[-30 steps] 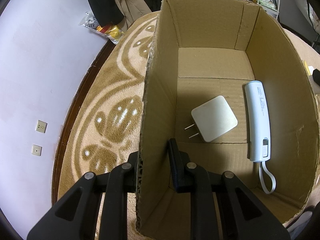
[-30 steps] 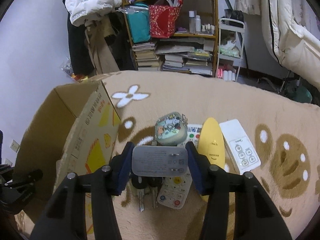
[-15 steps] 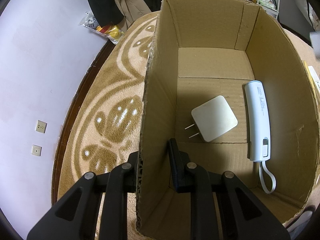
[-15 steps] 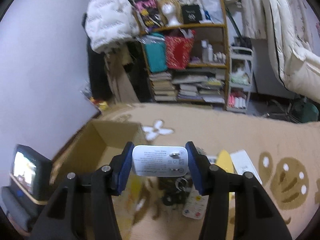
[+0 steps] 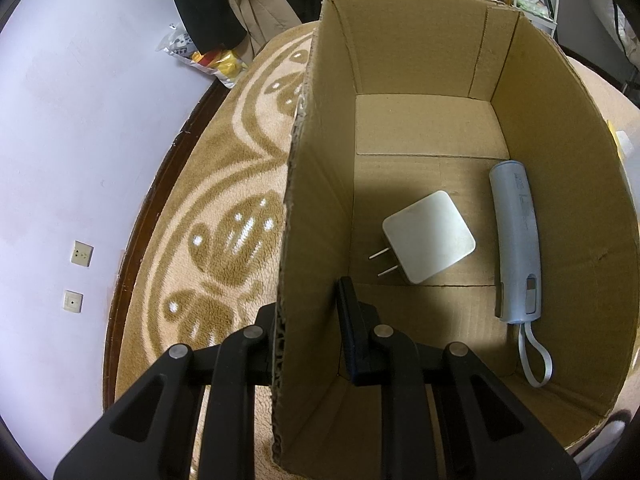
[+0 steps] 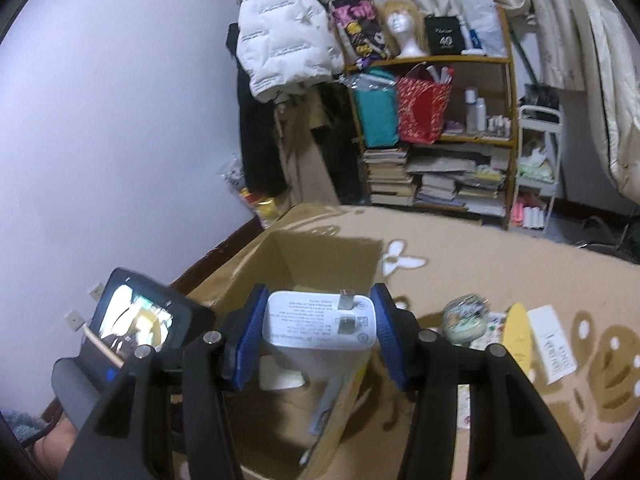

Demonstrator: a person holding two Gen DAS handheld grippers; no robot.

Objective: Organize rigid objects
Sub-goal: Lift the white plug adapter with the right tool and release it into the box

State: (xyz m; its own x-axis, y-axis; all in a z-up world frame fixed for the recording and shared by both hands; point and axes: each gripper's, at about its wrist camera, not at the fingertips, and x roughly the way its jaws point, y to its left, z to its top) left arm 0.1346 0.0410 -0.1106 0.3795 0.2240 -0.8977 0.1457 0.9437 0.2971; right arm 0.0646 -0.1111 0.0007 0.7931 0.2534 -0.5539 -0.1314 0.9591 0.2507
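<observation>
The left gripper (image 5: 308, 312) sits low at the near end of the cardboard box (image 5: 320, 160), its two fingers clamped across the box's left wall, one finger outside over the carpet (image 5: 224, 240) and the other inside. The right gripper (image 6: 318, 320) hangs in the air above the open top of the same box, pointing forward and slightly down, and its blue pads (image 6: 250, 336) grip a white charger (image 6: 320, 322) by its two short sides, the folded prongs facing the camera. On the box floor lie a square white plug (image 5: 428, 238) near the middle and a long pale stick with a loop strap (image 5: 518, 240) alongside the right wall; the two are apart, and the far half of the floor is bare. Outside the box to the right, on the carpet, a round tin (image 6: 464, 320), a yellow oval object (image 6: 516, 332) and a white remote (image 6: 552, 340) lie close together.
</observation>
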